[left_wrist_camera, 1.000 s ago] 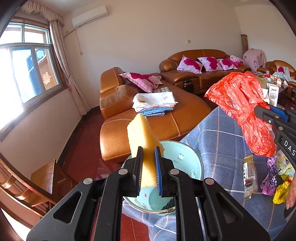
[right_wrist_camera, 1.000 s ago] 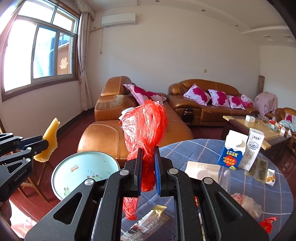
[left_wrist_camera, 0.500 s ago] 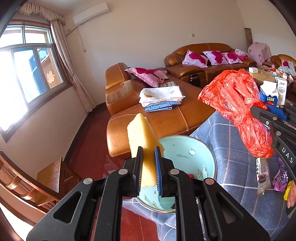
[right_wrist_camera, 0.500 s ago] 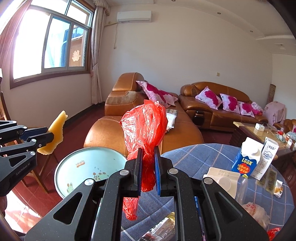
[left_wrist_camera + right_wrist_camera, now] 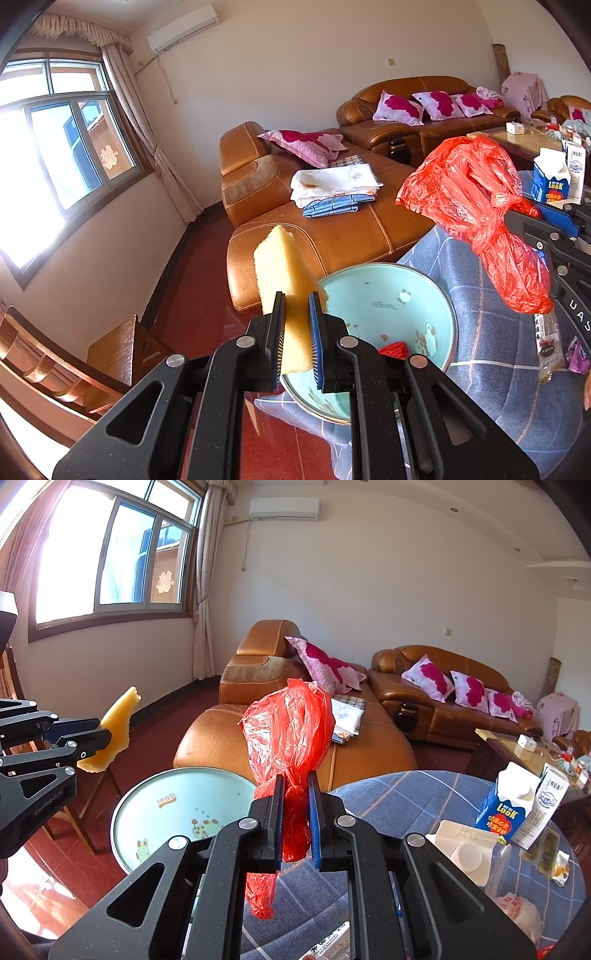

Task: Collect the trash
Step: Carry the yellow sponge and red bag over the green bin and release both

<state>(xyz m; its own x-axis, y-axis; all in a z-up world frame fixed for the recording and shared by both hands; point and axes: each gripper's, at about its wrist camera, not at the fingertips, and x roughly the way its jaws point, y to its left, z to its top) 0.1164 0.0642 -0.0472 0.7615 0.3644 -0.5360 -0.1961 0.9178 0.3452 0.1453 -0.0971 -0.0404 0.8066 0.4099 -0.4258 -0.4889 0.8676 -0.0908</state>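
Note:
My left gripper (image 5: 296,306) is shut on a yellow sponge (image 5: 282,266), held above the near rim of a pale green enamel basin (image 5: 391,295). The left gripper (image 5: 105,736) with the sponge (image 5: 110,734) also shows in the right wrist view, left of the basin (image 5: 177,808). My right gripper (image 5: 296,786) is shut on a crumpled red plastic bag (image 5: 291,731), held above the blue checked tablecloth (image 5: 399,801). The bag (image 5: 476,206) hangs right of the basin in the left wrist view. A small red scrap (image 5: 393,349) lies inside the basin.
Milk cartons (image 5: 509,805), a white plastic tray (image 5: 461,845) and several wrappers (image 5: 548,343) lie on the table. Brown leather sofas (image 5: 332,206) with pink pillows stand behind. A wooden chair (image 5: 110,354) stands at left on the red floor.
Both grippers have shifted slightly, keeping their holds; the basin and the sofas now sit further right in the left wrist view. The milk cartons now appear at its right edge.

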